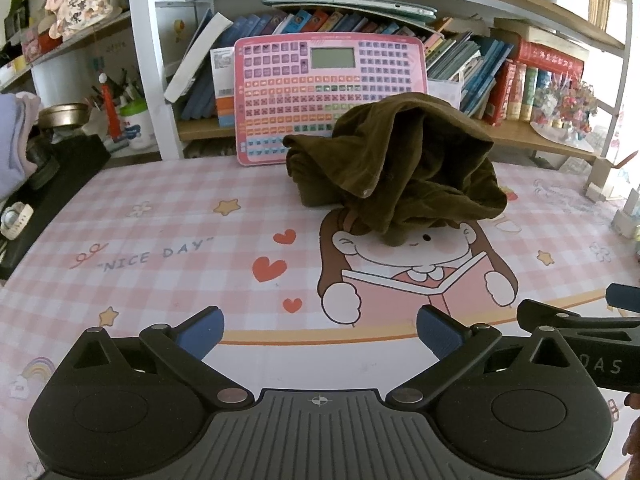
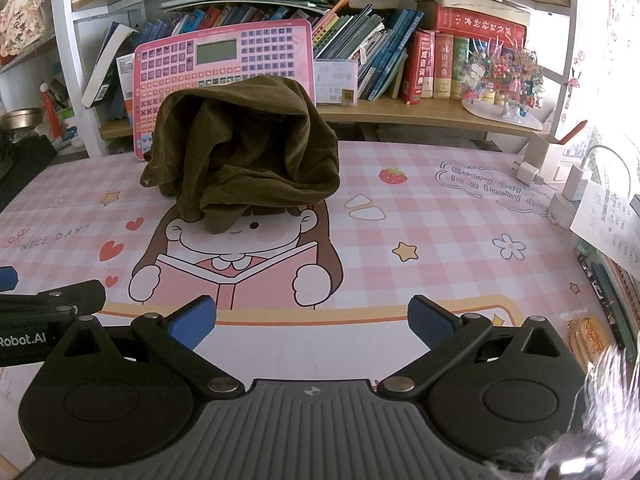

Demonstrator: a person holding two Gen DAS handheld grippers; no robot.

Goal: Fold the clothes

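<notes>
A crumpled olive-brown garment (image 1: 396, 164) (image 2: 244, 160) lies heaped on the pink checked desk mat (image 1: 160, 248) (image 2: 440, 240), near the back, over the cartoon girl's head. My left gripper (image 1: 320, 334) hovers open near the front edge, well short of the garment, with nothing between its blue pads (image 1: 202, 334). Beside it on the right, my right gripper (image 2: 312, 326) is also open and empty, level with the left one. In the left wrist view the right gripper's finger (image 1: 580, 332) shows at the right edge.
A pink keyboard toy (image 1: 328, 96) (image 2: 224, 68) leans against the bookshelf (image 1: 520, 132) right behind the garment. Chargers and a white box (image 2: 552, 164) sit at the right edge, papers (image 2: 608, 224) beside them. A black device (image 1: 48, 184) stands at the left.
</notes>
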